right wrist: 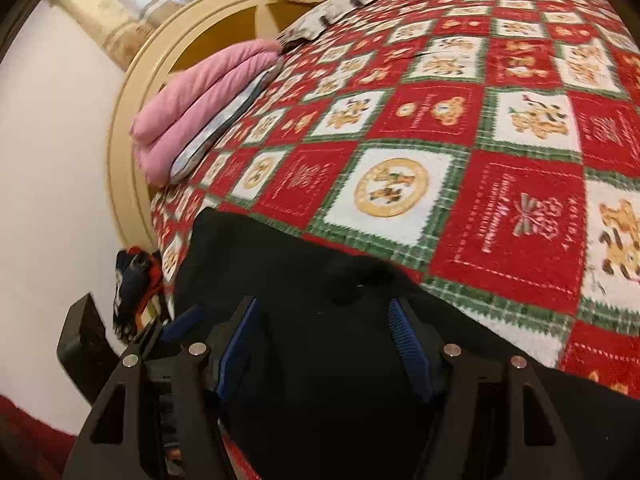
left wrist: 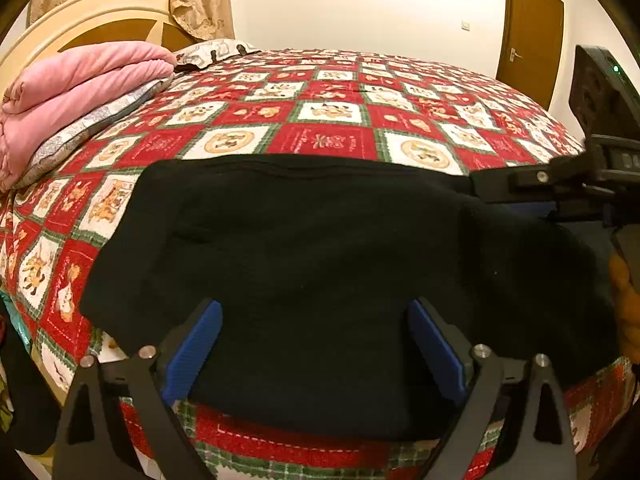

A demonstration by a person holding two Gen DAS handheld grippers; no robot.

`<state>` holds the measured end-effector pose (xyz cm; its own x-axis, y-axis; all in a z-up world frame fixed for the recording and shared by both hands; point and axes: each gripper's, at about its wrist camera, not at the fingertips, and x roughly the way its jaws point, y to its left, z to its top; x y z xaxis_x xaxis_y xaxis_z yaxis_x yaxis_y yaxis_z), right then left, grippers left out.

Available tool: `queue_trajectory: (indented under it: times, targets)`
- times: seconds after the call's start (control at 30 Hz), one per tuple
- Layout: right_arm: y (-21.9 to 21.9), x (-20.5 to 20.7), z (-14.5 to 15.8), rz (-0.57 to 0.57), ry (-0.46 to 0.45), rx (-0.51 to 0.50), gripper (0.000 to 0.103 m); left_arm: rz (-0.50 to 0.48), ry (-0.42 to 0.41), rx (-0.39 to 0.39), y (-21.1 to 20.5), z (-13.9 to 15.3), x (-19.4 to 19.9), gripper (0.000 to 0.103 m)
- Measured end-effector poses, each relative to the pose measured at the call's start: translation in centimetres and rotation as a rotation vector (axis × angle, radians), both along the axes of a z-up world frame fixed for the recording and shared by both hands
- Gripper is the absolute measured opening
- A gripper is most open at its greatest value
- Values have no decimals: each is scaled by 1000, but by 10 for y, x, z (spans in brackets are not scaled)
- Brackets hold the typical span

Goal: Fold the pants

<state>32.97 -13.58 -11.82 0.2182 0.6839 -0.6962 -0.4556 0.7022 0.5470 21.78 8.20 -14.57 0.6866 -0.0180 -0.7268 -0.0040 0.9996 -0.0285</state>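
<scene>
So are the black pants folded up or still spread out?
Folded: the black pants lie as one compact block on the bedspread, no separate legs showing.

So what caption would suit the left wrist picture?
Open left tool poised over black pants lying on a red checked bedspread, right tool alongside.

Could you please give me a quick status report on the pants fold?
Left gripper open, over the black pants. Right gripper open, low over the same cloth. Pants bunched at bed's near edge on the quilt. Nothing in the way.
</scene>
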Motion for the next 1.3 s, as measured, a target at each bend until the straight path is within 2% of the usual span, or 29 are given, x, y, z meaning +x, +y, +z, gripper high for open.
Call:
queue_trajectory:
  times: [0.13,0.2,0.3,0.43,0.5,0.57,0.6,0.67,0.73,0.77,0.83,0.87,0.97,1.07,1.1,1.13,1.2,1.3]
  targets:
    - [5,-2,3,67,30,11,68,1,2,-1,0,0,1,99]
    - [4,5,-1,31,36,26,68,1,2,0,0,0,1,99]
    - [1,15,-9,-10,84,134,68,1,7,-4,1,0,2,99]
    - [19,14,-11,101,148,198,68,-3,19,-8,2,1,4,100]
    - [24,21,-10,116,167,197,68,-2,24,-3,1,0,5,101]
    - [18,40,-4,87,170,235,57,-1,31,-1,1,0,7,101]
    - [13,53,-3,67,192,267,56,-4,31,-2,1,1,7,102]
    - [2,85,-16,37,346,382,55,-10,28,-2,0,0,7,102]
    - [1,104,-41,9,471,358,52,-15,29,8,0,0,9,102]
    - [1,110,-53,7,523,353,34,-15,30,10,0,0,9,103]
    - [-4,119,-65,30,594,375,21,-23,35,9,1,0,10,103]
    - [-10,122,-66,36,613,378,20,-26,37,5,2,0,10,103]
    - [-20,117,-49,45,531,294,20,-25,38,3,2,0,10,103]
    - [-56,112,-12,-126,277,127,20,-19,38,0,2,0,10,103]
    - [-69,105,0,-180,225,111,20,-17,41,-1,2,0,11,103]
    - [-74,92,13,-188,166,134,20,-15,44,-3,2,0,12,103]
    - [-67,64,27,-143,91,145,20,-8,46,-2,2,0,12,103]
    - [-26,17,21,-7,53,37,20,-6,46,10,0,0,12,103]
